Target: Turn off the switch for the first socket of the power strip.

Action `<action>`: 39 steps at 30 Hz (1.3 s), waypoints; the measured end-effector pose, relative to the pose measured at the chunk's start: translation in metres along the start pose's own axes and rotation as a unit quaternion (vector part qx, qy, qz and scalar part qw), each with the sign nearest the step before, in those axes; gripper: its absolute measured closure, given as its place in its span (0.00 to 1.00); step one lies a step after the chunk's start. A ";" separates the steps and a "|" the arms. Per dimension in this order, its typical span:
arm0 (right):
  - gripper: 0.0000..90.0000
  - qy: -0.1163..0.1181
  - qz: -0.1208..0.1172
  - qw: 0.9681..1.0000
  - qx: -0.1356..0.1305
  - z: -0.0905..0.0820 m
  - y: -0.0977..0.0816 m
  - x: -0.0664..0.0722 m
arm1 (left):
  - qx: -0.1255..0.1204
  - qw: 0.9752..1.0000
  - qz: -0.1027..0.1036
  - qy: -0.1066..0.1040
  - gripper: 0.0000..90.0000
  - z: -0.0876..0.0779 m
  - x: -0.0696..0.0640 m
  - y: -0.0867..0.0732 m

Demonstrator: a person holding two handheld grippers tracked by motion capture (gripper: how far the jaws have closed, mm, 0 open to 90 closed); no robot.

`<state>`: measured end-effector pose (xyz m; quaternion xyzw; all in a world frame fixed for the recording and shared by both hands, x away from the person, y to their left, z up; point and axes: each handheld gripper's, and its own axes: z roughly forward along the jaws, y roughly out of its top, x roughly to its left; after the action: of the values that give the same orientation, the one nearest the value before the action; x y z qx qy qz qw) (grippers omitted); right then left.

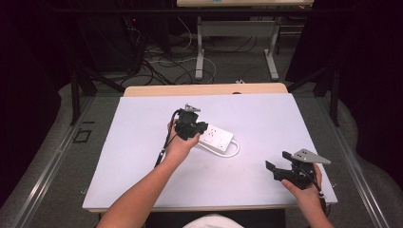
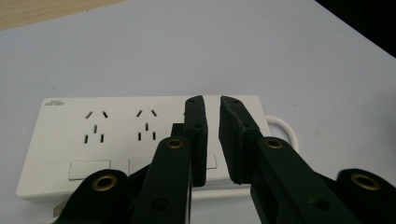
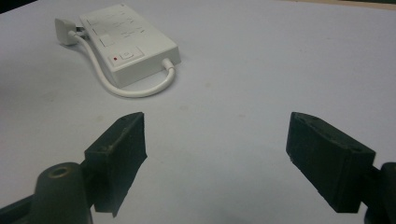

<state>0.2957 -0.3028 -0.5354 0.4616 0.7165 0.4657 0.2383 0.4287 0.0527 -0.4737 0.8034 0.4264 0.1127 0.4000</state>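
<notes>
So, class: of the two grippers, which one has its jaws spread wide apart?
The right gripper, held over bare table near the front edge. The left gripper, poised over the white power strip, has only a thin slit between its jaws.

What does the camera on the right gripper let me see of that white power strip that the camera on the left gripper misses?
Right gripper view: the power strip's end with a small red light, its looping cord, and wide-open black jaws. Left gripper view: socket holes close up, a small logo, and jaws nearly closed above the strip. Shared: the white strip on the pale table.
</notes>
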 end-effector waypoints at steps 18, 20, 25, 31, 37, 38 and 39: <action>0.20 -0.001 0.006 1.000 0.001 0.001 -0.001 -0.001 | 0.042 0.999 -0.002 0.008 1.00 0.020 -0.001 -0.005; 0.19 0.000 0.007 1.000 0.001 0.001 -0.001 -0.001 | 0.047 0.999 -0.004 0.010 1.00 0.023 -0.001 -0.005; 0.18 -0.003 0.009 1.000 0.005 0.000 -0.001 -0.001 | 0.058 0.998 -0.005 0.014 1.00 0.029 0.001 -0.007; 0.18 -0.003 0.008 1.000 0.007 0.000 -0.001 -0.001 | 0.071 0.997 -0.010 0.021 1.00 0.035 0.004 -0.009; 0.18 -0.002 0.008 1.000 0.007 0.001 -0.001 -0.001 | 0.085 0.996 -0.018 0.024 1.00 0.039 0.006 -0.009; 0.18 -0.001 0.011 1.000 0.007 0.001 -0.001 -0.001 | 0.086 0.996 -0.018 0.023 1.00 0.040 0.007 -0.010; 0.18 0.000 0.011 1.000 0.003 0.001 -0.001 -0.001 | 0.088 0.996 -0.019 0.024 1.00 0.040 0.007 -0.010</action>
<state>0.2963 -0.3029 -0.5371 0.4705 0.7124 0.4662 0.2318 0.4486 0.0395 -0.5085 0.8244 0.4594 0.0865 0.3190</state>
